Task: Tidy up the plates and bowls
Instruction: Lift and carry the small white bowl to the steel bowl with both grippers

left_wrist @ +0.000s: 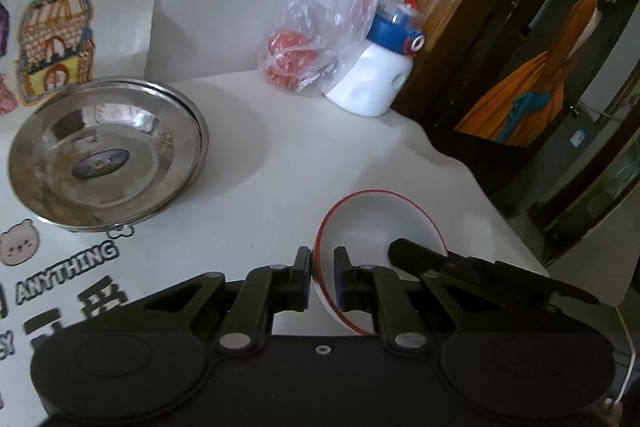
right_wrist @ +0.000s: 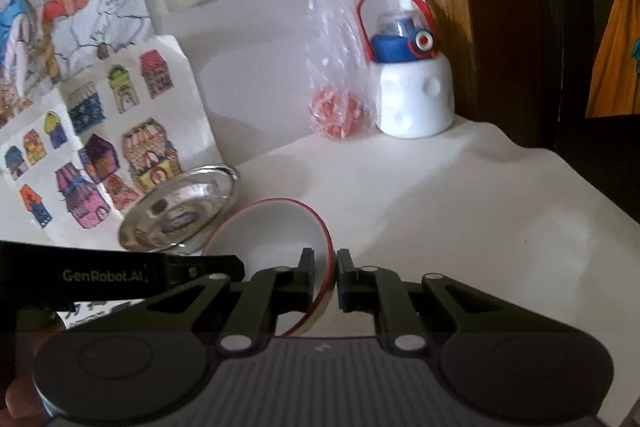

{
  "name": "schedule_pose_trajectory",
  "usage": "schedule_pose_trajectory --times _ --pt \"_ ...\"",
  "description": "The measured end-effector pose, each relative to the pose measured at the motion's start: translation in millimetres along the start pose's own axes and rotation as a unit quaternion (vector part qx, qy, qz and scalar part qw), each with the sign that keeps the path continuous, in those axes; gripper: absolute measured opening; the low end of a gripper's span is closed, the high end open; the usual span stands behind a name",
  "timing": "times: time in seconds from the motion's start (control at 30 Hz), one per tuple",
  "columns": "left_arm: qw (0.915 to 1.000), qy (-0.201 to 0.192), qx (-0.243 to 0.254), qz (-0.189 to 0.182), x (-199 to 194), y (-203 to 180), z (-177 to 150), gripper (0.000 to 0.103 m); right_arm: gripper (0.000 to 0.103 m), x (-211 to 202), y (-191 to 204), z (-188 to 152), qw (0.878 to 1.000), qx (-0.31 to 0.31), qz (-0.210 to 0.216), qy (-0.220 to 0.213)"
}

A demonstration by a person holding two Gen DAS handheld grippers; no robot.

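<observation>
Left wrist: white bowl on table, rim pinched by left gripper and right gripper on opposite sides. Best lifted level, both clamps firm, toward steel plates further left.

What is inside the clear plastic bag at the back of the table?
The clear plastic bag holds red round items at its bottom; crinkled film blurs them, so what they are cannot be told.
</observation>
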State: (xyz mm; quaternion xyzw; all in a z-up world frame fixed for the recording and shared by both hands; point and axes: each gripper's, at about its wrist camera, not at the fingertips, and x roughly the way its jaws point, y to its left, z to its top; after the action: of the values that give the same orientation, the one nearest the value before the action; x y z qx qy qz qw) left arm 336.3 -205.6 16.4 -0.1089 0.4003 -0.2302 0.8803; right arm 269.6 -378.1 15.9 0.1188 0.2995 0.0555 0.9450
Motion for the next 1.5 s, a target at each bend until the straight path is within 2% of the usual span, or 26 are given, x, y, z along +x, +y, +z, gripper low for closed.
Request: schedule_pose_trajectory --times 0.23,0.53,0.9,1.23,1.5 --pt "0.9999 -0.013 -0.004 -0.001 -37.3 5.6 -7.4 0.011 0.012 -20.5 29.1 -7.0 1.000 -0.003 0.017 -0.007" --pt "0.9992 -0.037 -0.007 0.014 -90.1 27.3 -20.0 0.011 0.012 -45.4 77.5 -16.4 0.999 -0.017 0.036 -0.021" --pt "0.9979 -0.063 -0.009 0.011 -168.2 46.9 -52.0 0.011 0.012 -101.4 140.7 -40.1 0.997 -0.054 0.052 -0.035" --pt "0.9975 -0.060 -0.004 0.037 -228.7 65.2 -110.2 0.011 0.012 -127.3 178.6 -92.0 0.994 -0.075 0.082 0.005" --pt "0.9976 -0.041 -0.011 0.055 -241.7 79.3 -144.5 0.012 0.012 -124.4 187.3 -121.9 0.991 -0.078 0.093 0.049"
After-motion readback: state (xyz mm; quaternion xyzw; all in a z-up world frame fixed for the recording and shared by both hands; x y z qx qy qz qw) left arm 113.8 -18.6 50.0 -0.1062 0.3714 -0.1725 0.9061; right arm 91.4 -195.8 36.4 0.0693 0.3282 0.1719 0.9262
